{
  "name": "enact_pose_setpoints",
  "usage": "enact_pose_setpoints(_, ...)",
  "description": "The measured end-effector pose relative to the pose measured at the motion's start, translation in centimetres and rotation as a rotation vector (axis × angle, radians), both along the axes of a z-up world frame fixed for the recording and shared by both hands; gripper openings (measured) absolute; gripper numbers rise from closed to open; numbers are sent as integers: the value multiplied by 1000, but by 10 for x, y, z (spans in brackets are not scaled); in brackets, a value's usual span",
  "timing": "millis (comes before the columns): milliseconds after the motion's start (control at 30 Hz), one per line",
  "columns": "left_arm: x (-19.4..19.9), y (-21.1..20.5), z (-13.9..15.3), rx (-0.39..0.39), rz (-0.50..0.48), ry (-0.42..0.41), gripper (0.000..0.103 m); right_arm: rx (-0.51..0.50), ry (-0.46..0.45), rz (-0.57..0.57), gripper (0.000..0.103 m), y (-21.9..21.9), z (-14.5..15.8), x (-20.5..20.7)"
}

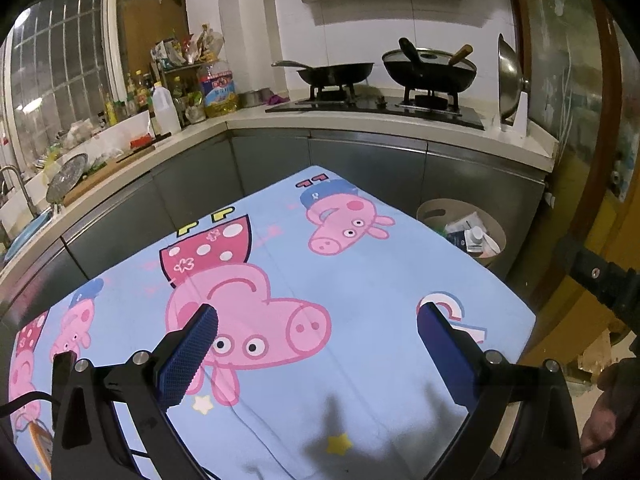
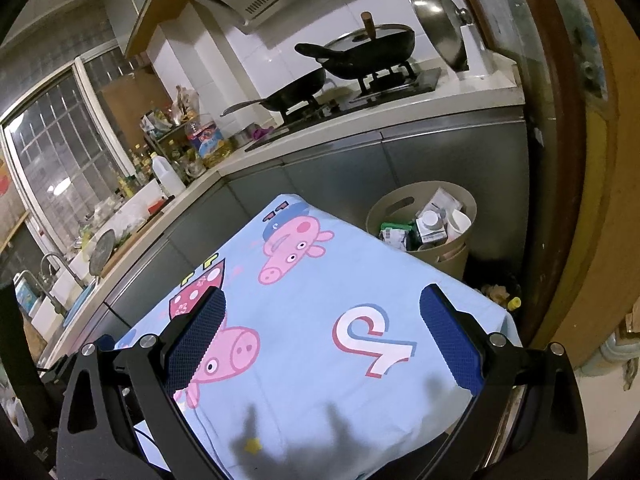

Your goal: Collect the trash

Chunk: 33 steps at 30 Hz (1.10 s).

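Both grippers are hovering over the cartoon-print tablecloth (image 1: 360, 280), the left gripper (image 1: 316, 344) and right gripper (image 2: 320, 336) gaping with nothing held. The cloth is looking cleared, so collecting seems near done; scanning for leftovers comes next. Beyond the table's far corner, the bin (image 2: 460, 200) is sitting full of cartons, with scraps (image 2: 498, 292) lying on the floor beside it.

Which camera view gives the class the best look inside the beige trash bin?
The right wrist view: the trash bin shows its whole rim, handle slot and the cartons inside. In the left wrist view the bin sits smaller, its lower part cut off by the blue tablecloth.
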<state>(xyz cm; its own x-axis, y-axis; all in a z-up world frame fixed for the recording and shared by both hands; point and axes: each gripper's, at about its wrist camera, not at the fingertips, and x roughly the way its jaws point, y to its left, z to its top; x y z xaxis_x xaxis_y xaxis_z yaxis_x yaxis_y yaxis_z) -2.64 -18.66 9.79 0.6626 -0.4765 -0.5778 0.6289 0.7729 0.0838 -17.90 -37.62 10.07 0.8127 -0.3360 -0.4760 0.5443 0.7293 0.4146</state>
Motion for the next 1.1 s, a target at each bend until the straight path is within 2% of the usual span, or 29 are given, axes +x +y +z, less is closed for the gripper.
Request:
enact_pose_setpoints(333,1,3,5,-8,28,-14,99,-12,-10,9,97,2,3,-1)
enact_pose_setpoints(1100,-11,8,19,-33,107,-145,99,-61,-62,4,97,10,13,-11)
